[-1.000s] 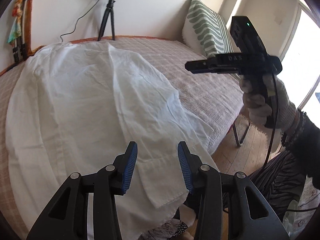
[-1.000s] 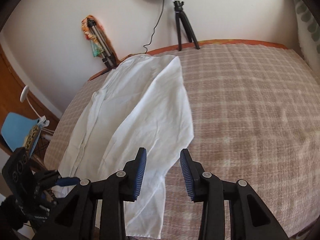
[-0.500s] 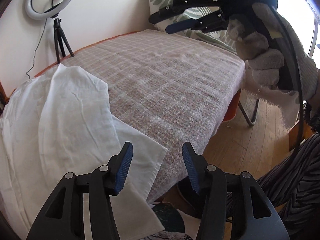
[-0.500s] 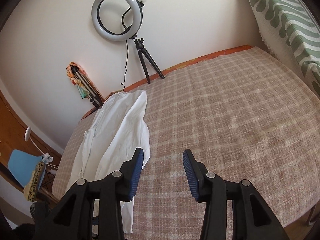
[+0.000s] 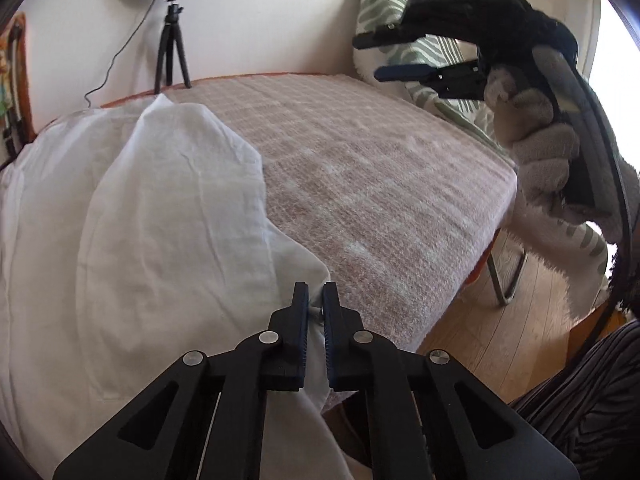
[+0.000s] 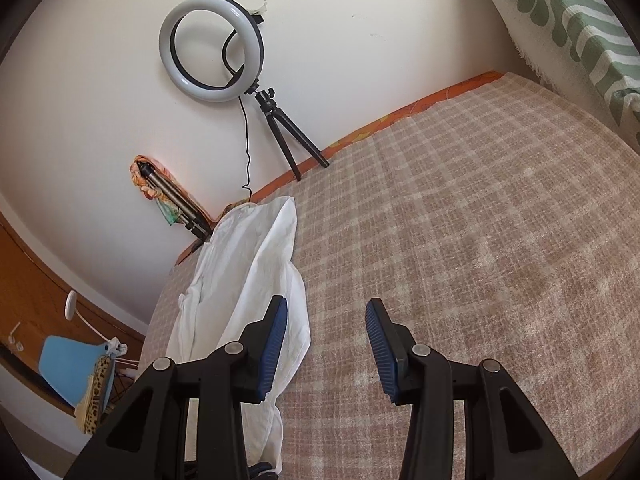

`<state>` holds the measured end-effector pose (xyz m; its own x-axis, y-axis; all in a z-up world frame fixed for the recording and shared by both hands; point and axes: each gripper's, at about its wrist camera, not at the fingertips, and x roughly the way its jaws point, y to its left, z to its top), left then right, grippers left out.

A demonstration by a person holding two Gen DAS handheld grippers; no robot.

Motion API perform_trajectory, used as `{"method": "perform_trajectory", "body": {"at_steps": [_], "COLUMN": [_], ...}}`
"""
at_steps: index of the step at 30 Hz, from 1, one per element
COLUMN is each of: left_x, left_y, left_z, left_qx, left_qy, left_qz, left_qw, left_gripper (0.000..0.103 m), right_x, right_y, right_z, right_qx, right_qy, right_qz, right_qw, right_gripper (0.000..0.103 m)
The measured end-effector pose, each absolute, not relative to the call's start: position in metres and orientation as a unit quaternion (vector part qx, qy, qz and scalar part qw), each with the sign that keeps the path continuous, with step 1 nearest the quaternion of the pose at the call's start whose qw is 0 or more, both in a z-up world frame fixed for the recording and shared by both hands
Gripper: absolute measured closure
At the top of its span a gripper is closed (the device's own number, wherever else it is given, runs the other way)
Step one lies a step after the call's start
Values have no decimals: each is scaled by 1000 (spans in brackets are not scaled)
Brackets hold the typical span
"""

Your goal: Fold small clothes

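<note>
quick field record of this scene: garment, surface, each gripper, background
garment: white thin cotton shirt, spread on the bed's left part, near edge hanging over
surface: pink-beige checked woven bedspread
left hand-held gripper: shut on the shirt's near edge
right hand-held gripper: open, nothing between its jaws, held above the bedspread
background: white ring light on black tripod; green wavy-striped cushion

The white shirt (image 5: 132,216) lies spread on the bed's left side, wrinkled, with one edge hanging off.

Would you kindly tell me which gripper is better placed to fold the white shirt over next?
Left: the left gripper is shut on the white shirt edge; the right gripper hangs open, empty.
</note>
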<state>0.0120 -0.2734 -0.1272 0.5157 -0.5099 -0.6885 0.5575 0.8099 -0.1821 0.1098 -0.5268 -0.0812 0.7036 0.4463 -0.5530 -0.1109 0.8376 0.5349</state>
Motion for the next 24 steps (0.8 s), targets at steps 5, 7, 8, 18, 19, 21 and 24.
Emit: {"method": "perform_trajectory", "body": {"at_steps": [5,7,8,18,19,21,24], "left_x": [5,3,1,-13,-13,-13,-14], "left_y": [-242,-235,-232,-211,-208,-203,-195], "left_z": [-106,-100,-97,-86,-85,-84,-85], "left_qx": [-12,-25,-27,-36,-40,-45,-51], "left_qy": [365,357,354,330,329,327,326], "left_qz": [-291,-288,-287,-277,-276,-275,-273], "left_qw": [884,888,890,902,902,903,903], "left_gripper": [99,99,100,101,101,101,101], "right_x": [129,139,144,187,191,199,210], "right_y": [-507,-494,-487,-431,-423,-410,-394], "right_z": [-90,-98,-103,-127,-128,-133,-139], "right_qx": [247,249,249,243,238,236,237], "right_qy": [369,382,390,444,450,464,479], "right_qz": [180,198,202,229,230,231,226], "right_qw": [878,868,863,832,830,822,814], "right_gripper": [59,52,46,46,46,49,78]}}
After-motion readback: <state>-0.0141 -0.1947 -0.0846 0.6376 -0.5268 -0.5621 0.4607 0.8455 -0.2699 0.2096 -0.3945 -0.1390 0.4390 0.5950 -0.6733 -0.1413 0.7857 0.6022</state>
